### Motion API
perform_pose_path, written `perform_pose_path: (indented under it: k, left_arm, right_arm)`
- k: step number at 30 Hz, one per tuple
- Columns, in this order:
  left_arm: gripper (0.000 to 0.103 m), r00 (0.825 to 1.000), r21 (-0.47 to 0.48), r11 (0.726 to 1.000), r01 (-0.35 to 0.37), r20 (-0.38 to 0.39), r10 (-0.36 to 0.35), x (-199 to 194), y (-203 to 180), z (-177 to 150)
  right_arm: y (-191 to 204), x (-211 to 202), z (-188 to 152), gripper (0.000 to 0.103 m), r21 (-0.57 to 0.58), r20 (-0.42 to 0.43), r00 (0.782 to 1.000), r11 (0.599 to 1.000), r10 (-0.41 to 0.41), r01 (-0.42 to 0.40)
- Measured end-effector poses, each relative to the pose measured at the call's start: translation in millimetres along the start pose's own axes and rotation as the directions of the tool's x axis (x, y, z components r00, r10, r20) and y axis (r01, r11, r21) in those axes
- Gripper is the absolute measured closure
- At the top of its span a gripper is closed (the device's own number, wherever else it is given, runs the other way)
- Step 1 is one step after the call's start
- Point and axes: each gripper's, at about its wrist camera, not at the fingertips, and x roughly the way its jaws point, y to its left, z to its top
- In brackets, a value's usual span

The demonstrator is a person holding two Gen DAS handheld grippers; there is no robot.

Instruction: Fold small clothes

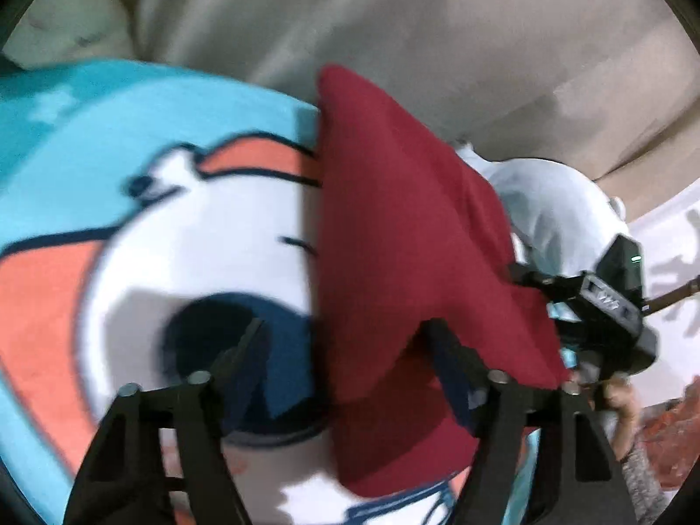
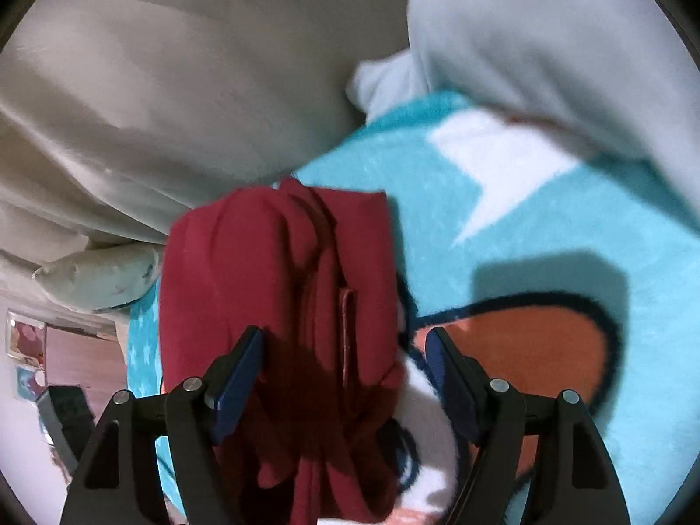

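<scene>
A dark red garment [image 1: 393,227] lies partly folded on a turquoise cartoon blanket [image 1: 87,122]. In the left wrist view my left gripper [image 1: 345,332] is open, its right finger under or against the red cloth's edge. The right gripper [image 1: 529,280] shows there at the garment's right edge; whether it grips the cloth there is unclear. In the right wrist view the red garment [image 2: 280,271] is bunched in folds, and my right gripper [image 2: 345,341] stands open over its near part, left finger on the cloth, right finger over the blanket [image 2: 547,227].
A beige sheet [image 2: 175,87] lies beyond the blanket. A pale blue garment [image 2: 547,43] lies at the far right, also showing in the left wrist view [image 1: 555,210]. A light pillow [image 2: 100,280] sits at the left edge. Room wall and furniture show low left.
</scene>
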Motion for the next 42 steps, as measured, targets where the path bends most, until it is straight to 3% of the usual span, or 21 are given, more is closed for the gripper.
perform_pose_path:
  k: [4,5,7,10,14,18,21,22,24,27,29,31,33,36,38,39,40,42]
  left_arm:
    - [0.022,0.983,-0.105,0.982,0.159,-0.069,-0.167,27,1,-2]
    - [0.028,0.986,-0.096,0.984,0.15,-0.061,-0.156,27,-2,-3]
    - [0.04,0.992,-0.049,0.993,0.111,-0.047,-0.114,19,-11,-5]
    - [0.049,0.993,-0.022,0.993,0.114,-0.026,-0.114,-4,-14,0]
    - [0.049,0.994,0.016,0.995,0.096,0.053,-0.097,-53,-14,13]
    - [0.047,0.996,0.049,0.999,0.016,0.086,-0.02,-80,-8,24]
    - [0.046,0.989,0.083,0.988,-0.133,0.07,0.127,-62,3,14]
    - [0.046,0.987,0.101,0.983,-0.155,0.046,0.151,-51,7,12]
    - [0.046,0.983,0.14,0.973,-0.184,0.0,0.186,-30,13,-5]
    - [0.042,0.978,0.194,0.959,-0.209,0.05,0.203,-34,11,-23]
    - [0.042,0.978,0.208,0.957,-0.204,0.078,0.192,-44,9,-28]
    - [0.042,0.982,0.198,0.963,-0.18,0.095,0.164,-56,12,-31]
    - [0.042,0.98,0.195,0.965,-0.176,0.124,0.154,-71,15,-32]
    - [0.042,0.973,0.191,0.963,-0.19,0.165,0.159,-88,18,-29]
    - [0.042,0.97,0.186,0.964,-0.192,0.183,0.158,-97,22,-26]
    - [0.042,0.969,0.187,0.963,-0.193,0.188,0.158,-100,24,-26]
    - [0.041,0.967,0.188,0.962,-0.2,0.196,0.163,-104,26,-28]
    - [0.041,0.962,0.191,0.958,-0.214,0.213,0.173,-109,32,-30]
  right_arm:
    - [5,22,-3,0.025,-0.007,-0.011,0.997,0.997,0.073,-0.073]
    - [7,24,-3,0.029,-0.015,-0.013,0.998,0.998,0.068,-0.068]
    - [13,22,-3,0.053,-0.013,-0.02,0.997,0.997,0.076,-0.077]
    - [30,8,-4,0.06,-0.022,-0.01,0.992,0.992,0.126,-0.126]
    - [67,-9,-8,0.062,-0.062,0.018,0.977,0.976,0.211,-0.209]
    - [92,-4,-11,0.061,-0.084,0.025,0.96,0.957,0.279,-0.276]
    - [90,24,-14,0.056,-0.079,0.009,0.979,0.976,0.206,-0.205]
    - [84,37,-15,0.052,-0.088,-0.007,0.994,0.99,0.111,-0.111]
    - [78,53,-19,0.046,-0.102,-0.036,0.999,0.994,-0.034,0.03]
    - [75,35,-25,0.046,-0.064,0.009,1.0,0.998,-0.027,0.028]
    - [93,5,-30,0.046,-0.112,0.112,0.992,0.991,-0.057,0.069]
    - [117,-23,-38,0.046,-0.168,0.185,0.983,0.985,0.0,0.031]
    - [131,-37,-47,0.047,-0.2,0.188,0.98,0.98,0.064,-0.026]
    - [146,-26,-61,0.047,-0.206,0.106,0.978,0.966,0.179,-0.155]
    - [139,-1,-69,0.047,-0.167,0.046,0.985,0.974,0.164,-0.155]
    - [129,10,-73,0.05,-0.137,0.031,0.993,0.985,0.115,-0.109]
    - [116,20,-76,0.067,-0.101,0.025,0.998,0.994,0.052,-0.049]
    - [79,35,-84,0.097,0.011,0.013,0.997,0.997,0.071,-0.071]
